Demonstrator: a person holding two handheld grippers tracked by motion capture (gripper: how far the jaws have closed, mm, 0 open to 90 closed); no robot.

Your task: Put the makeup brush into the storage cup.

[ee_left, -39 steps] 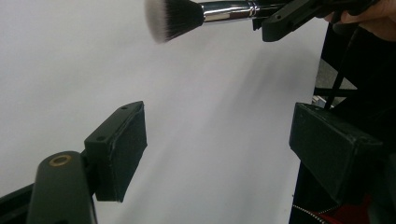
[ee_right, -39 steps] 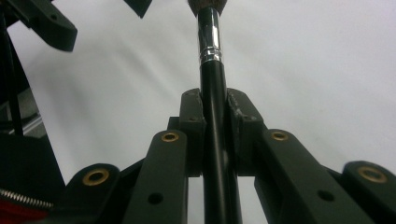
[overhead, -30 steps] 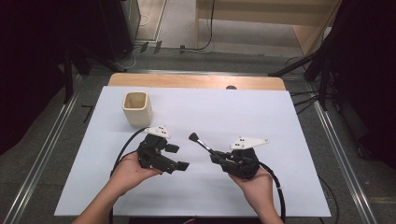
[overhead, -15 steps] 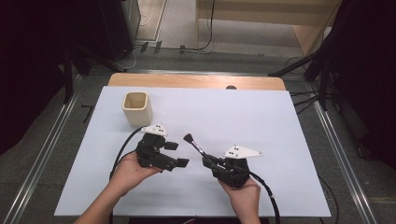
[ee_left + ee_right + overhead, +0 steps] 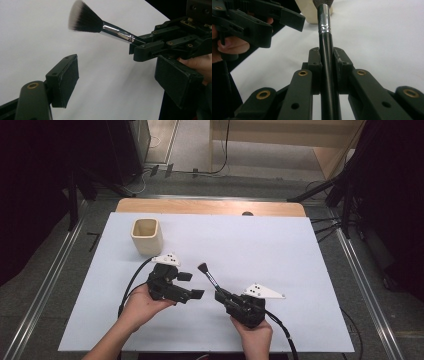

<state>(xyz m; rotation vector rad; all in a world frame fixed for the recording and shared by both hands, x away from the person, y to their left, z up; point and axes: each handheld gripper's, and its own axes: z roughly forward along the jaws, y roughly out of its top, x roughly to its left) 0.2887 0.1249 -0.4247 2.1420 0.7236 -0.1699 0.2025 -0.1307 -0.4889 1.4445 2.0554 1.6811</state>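
A cream-coloured cup (image 5: 146, 235) is seen standing upright toward the far left of the white table (image 5: 280, 250), well apart from both hands. Its opening faces up; nothing can be made out inside it.

Nearer the front edge, the left hand-held gripper (image 5: 190, 285) is held in the person's left hand (image 5: 142, 305), just above the table surface. Its jaws are set wide apart, with nothing between them; in the left gripper view the two padded jaws are seen at either side with bare table between. A black cable (image 5: 131, 285) is seen trailing from it in a curve toward the front edge.

Just to the right, a makeup brush (image 5: 209, 276) is observed, held clear of the table. Its dark, pale-tipped bristle head (image 5: 83, 17) points away from the person and toward the left, and is followed by a silver ferrule (image 5: 117, 32) and a black handle. The bristle head lies near the left hand-held gripper but is not touched by it.

The right hand-held gripper (image 5: 222, 295) is held in the person's right hand (image 5: 255, 335), near the front edge. Its jaws are closed narrowly on the brush handle (image 5: 327, 67), which is seen running straight up between the two pads in the right gripper view.
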